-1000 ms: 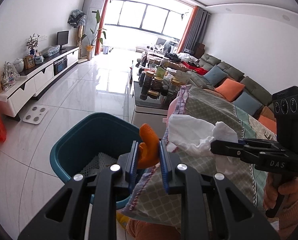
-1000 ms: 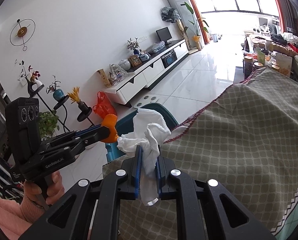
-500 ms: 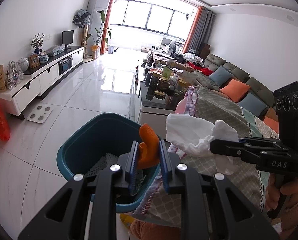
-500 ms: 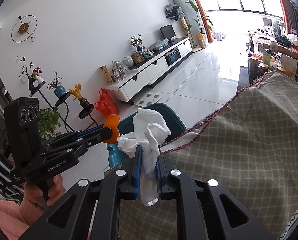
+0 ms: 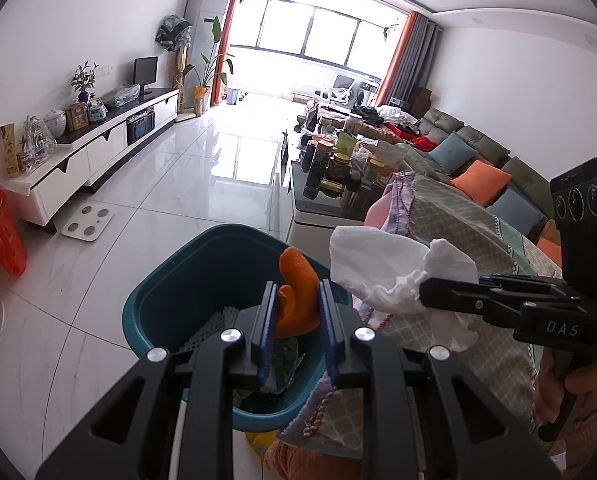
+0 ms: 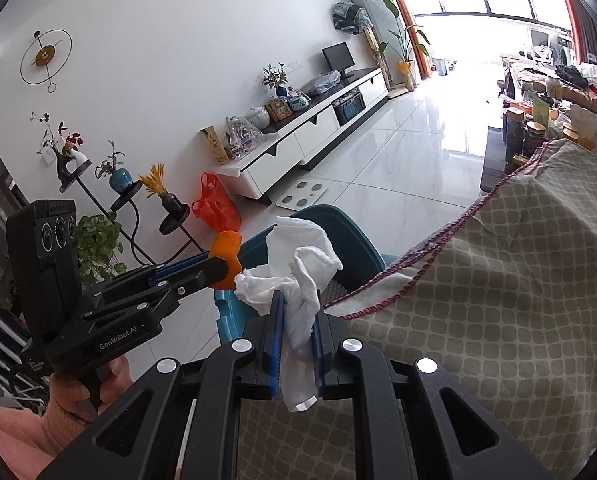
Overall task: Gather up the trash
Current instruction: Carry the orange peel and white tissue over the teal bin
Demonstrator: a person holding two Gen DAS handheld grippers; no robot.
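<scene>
Glossy white floor tiles (image 5: 202, 184) stretch behind one smooth teal plastic bin (image 5: 202, 280) beside the checked, red-fringed cloth (image 6: 498, 280). My left gripper (image 5: 296, 312) is narrowed on one dimpled, curled orange peel (image 5: 296, 284), held above the bin's mouth. My right gripper (image 6: 296, 320) is pinched tight on one crumpled, soft white tissue (image 6: 298, 276) at the cloth's edge, just beside the bin.
</scene>
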